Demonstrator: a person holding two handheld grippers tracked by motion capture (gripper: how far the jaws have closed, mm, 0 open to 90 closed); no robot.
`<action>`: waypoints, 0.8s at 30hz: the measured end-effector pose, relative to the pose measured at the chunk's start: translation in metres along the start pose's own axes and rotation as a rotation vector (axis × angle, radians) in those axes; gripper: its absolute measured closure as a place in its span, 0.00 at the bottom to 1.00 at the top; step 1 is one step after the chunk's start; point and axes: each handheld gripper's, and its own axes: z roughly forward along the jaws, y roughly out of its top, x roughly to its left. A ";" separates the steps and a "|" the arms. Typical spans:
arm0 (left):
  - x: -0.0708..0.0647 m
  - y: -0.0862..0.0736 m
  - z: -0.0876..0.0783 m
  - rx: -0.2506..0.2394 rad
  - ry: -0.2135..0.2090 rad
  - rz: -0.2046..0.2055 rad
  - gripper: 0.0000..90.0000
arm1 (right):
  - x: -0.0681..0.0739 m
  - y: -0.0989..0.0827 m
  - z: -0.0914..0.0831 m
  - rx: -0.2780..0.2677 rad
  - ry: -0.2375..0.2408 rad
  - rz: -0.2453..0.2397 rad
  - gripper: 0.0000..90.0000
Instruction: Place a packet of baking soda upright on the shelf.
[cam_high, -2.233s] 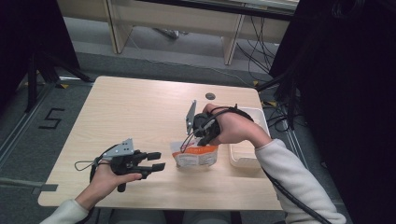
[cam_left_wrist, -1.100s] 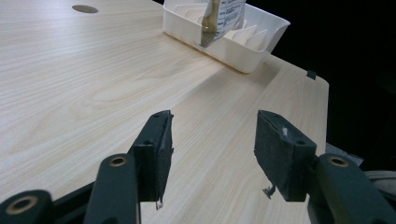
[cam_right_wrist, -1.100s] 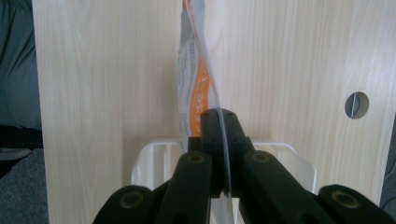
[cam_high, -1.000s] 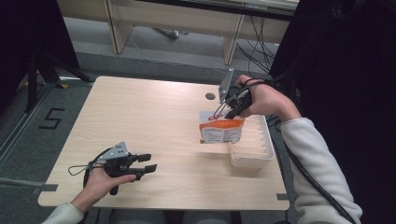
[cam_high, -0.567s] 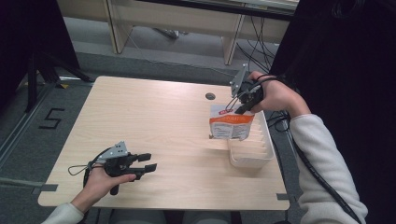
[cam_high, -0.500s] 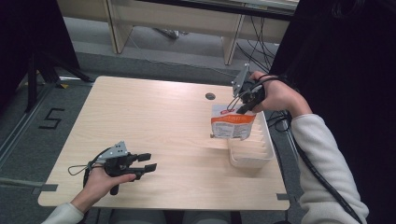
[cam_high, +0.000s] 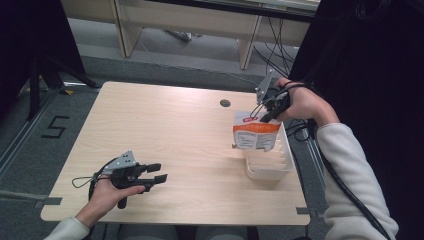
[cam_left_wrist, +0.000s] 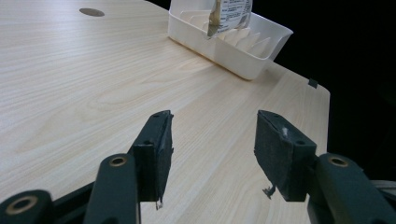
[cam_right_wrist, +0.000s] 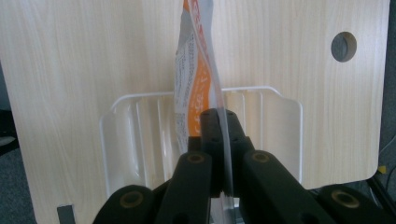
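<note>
Hanging from the right gripper, an orange-and-white pouch sits above the left wall of the white rack at the table's right edge. The jaws are pressed together on the pouch's top seam, as the right gripper view shows: the thin edge of the pouch runs straight out between them, over the rack's slots.

The main risk, as a judgement, is a miss on the way down. The pouch's lower end hangs over or just outside the rack's near wall, so it could land on the rim or on a divider and fold, or slide down outside onto the table. The pouch is soft and held only by its top, so it may swing or twist as the hand moves, which would turn its flat face across the dividers instead of along a slot. A light rack could also be nudged if the pouch drags on it.

The pouch's long axis is near vertical, top seam up in the jaws, bottom down toward the rack. Its printed face looks toward the person in the high view.

The left gripper rests low over the table's front left, well apart from the rack, its jaws spread with nothing between them, pointing toward the rack.
</note>
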 end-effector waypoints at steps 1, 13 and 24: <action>0.000 0.000 0.000 -0.001 0.001 -0.001 0.51 | 0.000 -0.001 0.000 0.005 -0.002 0.001 1.00; 0.000 0.000 0.000 -0.004 0.010 -0.007 0.51 | -0.002 -0.010 0.000 0.007 -0.001 0.017 1.00; 0.001 0.000 0.000 -0.008 0.012 -0.005 0.51 | -0.005 -0.016 -0.003 0.008 -0.006 0.021 1.00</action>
